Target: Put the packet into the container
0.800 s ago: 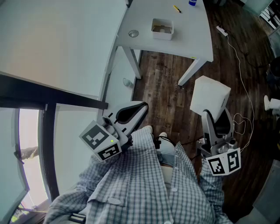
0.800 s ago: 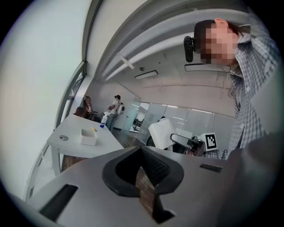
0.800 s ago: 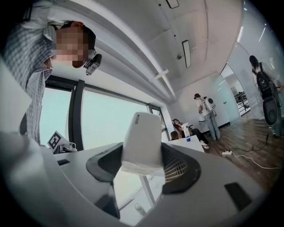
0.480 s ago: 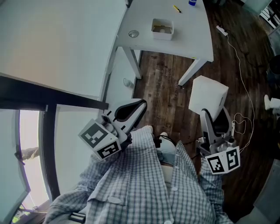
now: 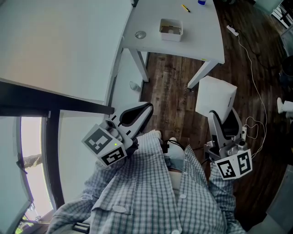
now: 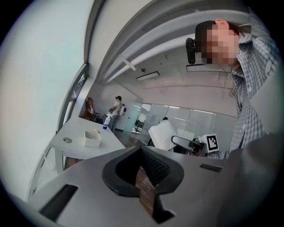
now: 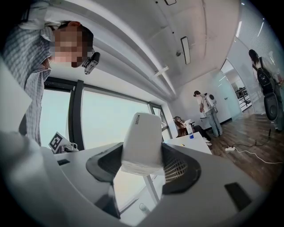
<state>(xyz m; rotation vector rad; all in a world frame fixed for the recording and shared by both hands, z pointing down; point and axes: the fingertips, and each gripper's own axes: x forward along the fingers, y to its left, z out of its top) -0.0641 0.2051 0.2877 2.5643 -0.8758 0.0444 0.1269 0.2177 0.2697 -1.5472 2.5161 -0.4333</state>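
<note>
My right gripper [image 5: 224, 115] is shut on a white packet [image 5: 216, 97], held in the air over the wooden floor, short of the white table [image 5: 201, 36]. In the right gripper view the packet [image 7: 143, 139] stands upright between the two black pads. A small white open container [image 5: 170, 29] sits on the table ahead; in the left gripper view the container [image 6: 92, 138] shows at the left. My left gripper [image 5: 147, 109] hangs at the left near the wall, jaws shut with nothing in them [image 6: 141, 148].
A round disc [image 5: 140, 34], a yellow pen [image 5: 185, 8] and a blue bottle [image 5: 201, 2] also lie on the table. A power strip [image 5: 232, 31] with a white cable [image 5: 257, 96] runs along the floor at right. A dark window frame [image 5: 55, 107] stands at left. People [image 7: 208, 111] stand far off.
My right gripper and the packet have edged slightly up the picture towards the table. The left gripper has stayed where it was.
</note>
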